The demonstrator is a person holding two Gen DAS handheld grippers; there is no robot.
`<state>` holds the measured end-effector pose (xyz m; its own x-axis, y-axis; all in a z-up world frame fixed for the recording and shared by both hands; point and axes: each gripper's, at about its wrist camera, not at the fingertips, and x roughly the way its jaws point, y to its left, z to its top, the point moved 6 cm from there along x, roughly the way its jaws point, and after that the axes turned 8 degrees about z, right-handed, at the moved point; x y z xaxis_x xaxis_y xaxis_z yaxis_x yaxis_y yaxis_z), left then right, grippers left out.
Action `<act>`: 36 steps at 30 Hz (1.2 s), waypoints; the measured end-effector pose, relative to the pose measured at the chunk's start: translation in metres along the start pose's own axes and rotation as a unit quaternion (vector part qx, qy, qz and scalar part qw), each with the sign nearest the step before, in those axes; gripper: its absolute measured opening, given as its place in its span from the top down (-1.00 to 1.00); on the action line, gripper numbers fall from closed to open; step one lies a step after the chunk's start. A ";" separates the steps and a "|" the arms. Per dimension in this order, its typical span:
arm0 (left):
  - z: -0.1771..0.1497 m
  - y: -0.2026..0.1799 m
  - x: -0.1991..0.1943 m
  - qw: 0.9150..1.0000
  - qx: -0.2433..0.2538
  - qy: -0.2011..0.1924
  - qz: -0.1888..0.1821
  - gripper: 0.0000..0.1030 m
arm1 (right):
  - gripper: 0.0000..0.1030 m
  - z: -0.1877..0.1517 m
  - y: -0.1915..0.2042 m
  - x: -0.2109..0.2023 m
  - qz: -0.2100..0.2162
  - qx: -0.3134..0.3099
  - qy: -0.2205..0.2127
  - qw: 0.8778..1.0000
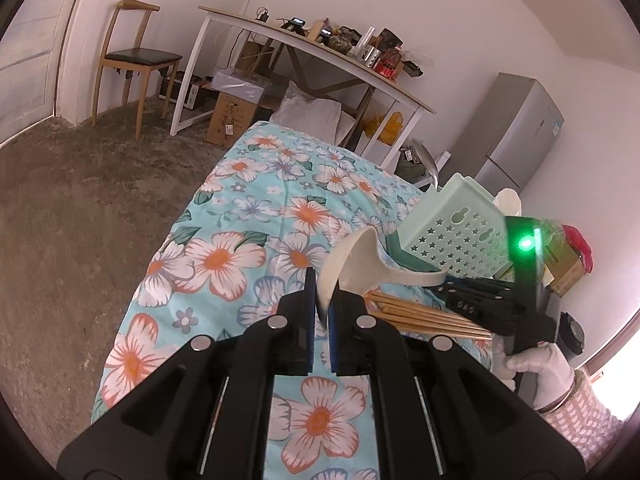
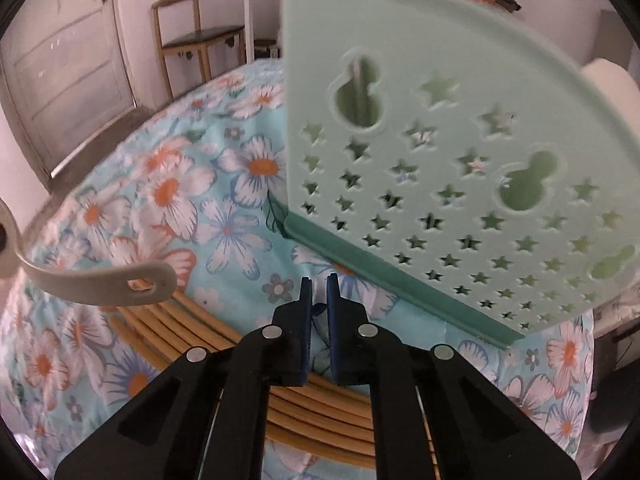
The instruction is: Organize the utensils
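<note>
Left claw (image 1: 322, 300) clenched on the bowl rim of a cream ladle (image 1: 352, 264), held above the floral bedspread (image 1: 256, 216). Right claw (image 2: 318, 280) pinched nearly shut, apparently on nothing but a fold of cloth; bamboo chopsticks (image 2: 320, 404) lie beneath it, just beside the mint star-perforated utensil basket (image 2: 460, 160) standing on the bed.

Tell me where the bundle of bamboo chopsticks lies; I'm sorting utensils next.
The bamboo chopsticks lie on the floral bedspread, under the right gripper, near the pale green star-holed basket and beside the cream ladle.
</note>
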<state>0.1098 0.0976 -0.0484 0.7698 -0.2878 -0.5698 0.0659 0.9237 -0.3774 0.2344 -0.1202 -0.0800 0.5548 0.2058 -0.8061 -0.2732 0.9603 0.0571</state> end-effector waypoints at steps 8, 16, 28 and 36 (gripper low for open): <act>-0.001 -0.001 0.000 1.000 0.001 -0.001 0.001 0.91 | 0.94 0.018 -0.030 -0.082 0.053 0.073 -0.100 0.991; 0.001 -0.002 -0.002 1.000 0.003 -0.003 -0.001 0.91 | 0.94 0.010 -0.093 -0.158 0.048 0.146 -0.183 0.971; 0.004 -0.013 -0.007 1.000 0.012 -0.011 0.010 0.91 | 0.91 -0.007 -0.065 -0.122 0.037 0.055 -0.124 0.990; 0.004 -0.005 -0.009 1.000 0.004 -0.013 0.024 0.91 | 0.90 -0.039 -0.059 -0.037 0.030 0.047 -0.007 0.998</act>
<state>0.1046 0.0963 -0.0381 0.7881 -0.2363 -0.5684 0.0335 0.9385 -0.3437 0.1989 -0.1916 -0.0766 0.5501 0.2651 -0.7919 -0.2322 0.9594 0.1599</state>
